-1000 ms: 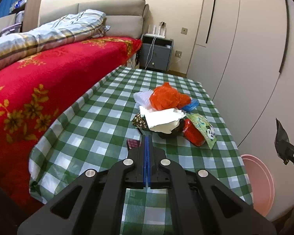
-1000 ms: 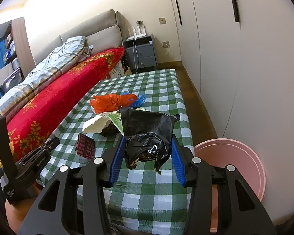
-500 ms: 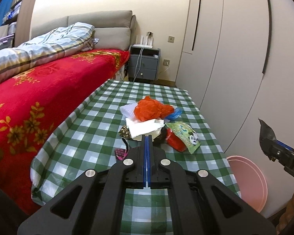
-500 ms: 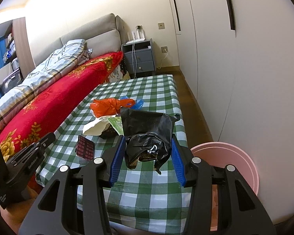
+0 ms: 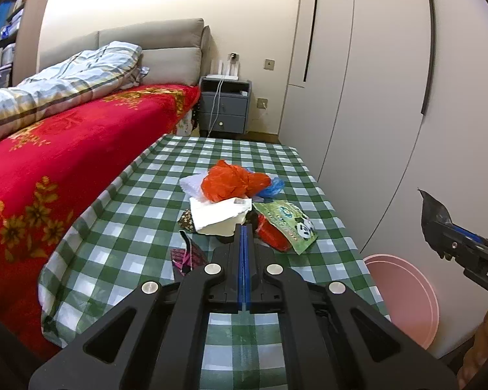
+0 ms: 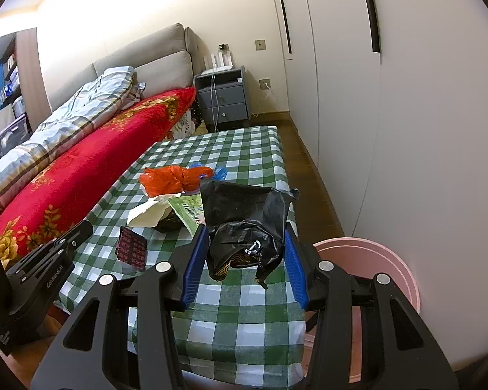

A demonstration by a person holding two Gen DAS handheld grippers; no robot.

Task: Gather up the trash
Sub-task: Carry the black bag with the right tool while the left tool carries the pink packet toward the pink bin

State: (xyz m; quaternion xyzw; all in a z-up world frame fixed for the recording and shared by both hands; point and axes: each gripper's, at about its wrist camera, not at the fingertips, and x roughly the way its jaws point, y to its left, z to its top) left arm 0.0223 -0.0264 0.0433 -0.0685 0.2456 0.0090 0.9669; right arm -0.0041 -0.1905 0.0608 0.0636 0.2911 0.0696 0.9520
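right tool (image 6: 245, 253) clenched on a black bag (image 6: 247, 227): crumpled, glossy film, gold pattern at its lower edge, held above the tabletop's (image 6: 244, 321) near edge, beside the pink bin (image 6: 397, 273). left tool (image 5: 244, 243) pressed fully together, blue pads touching, nothing between them. trash pile mid-tabletop: orange bag (image 5: 232, 180), wrinkled; white paper (image 5: 219, 213), flat; green panda pouch (image 5: 288, 224). checked green-white cloth, smooth.
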